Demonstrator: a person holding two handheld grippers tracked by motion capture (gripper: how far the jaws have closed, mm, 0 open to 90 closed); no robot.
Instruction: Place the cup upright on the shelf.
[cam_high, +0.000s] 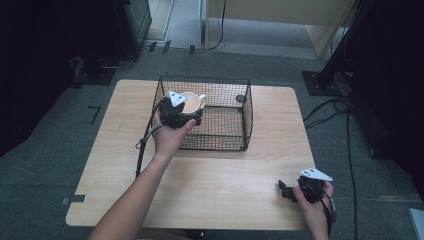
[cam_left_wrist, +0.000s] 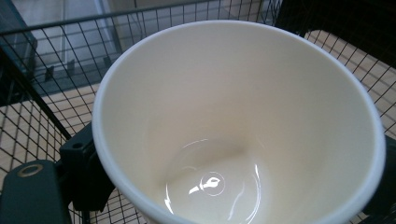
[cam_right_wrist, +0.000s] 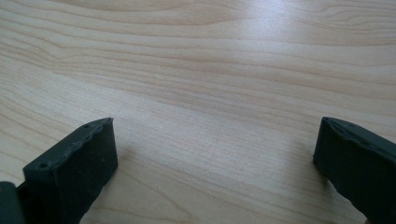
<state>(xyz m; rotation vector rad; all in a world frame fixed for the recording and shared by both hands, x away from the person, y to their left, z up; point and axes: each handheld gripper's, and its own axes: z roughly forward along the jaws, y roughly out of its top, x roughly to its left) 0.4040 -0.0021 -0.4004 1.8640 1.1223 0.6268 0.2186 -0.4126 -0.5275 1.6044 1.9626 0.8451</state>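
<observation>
- Mug (cam_high: 192, 102): cream-white ceramic, empty, mouth up and tipped slightly; held at the near-left corner of the wire basket (cam_high: 235, 131), level with its top edge. Whether its base already rests on the basket floor cannot be told.
- Handle of the mug: points away from the person, toward the basket's interior.
- Left claw (cam_high: 186, 116): clamped on the mug from the person's side; in the left gripper view one black jaw presses the outer wall at the lower left, the other shows at the right edge, with the glazed interior (cam_left_wrist: 233, 121) between them.
- Key relation: the mug lies directly ahead of the left claw, its long axis roughly vertical, with black mesh around and beyond it; lowering and release would probably follow.
- Right claw (cam_high: 289, 191): jaws wide apart, holding nothing, low over the bare bench (cam_high: 225, 185) at the near-right corner, well apart from basket and mug.
- Nearer hand: the left, already in contact.
</observation>
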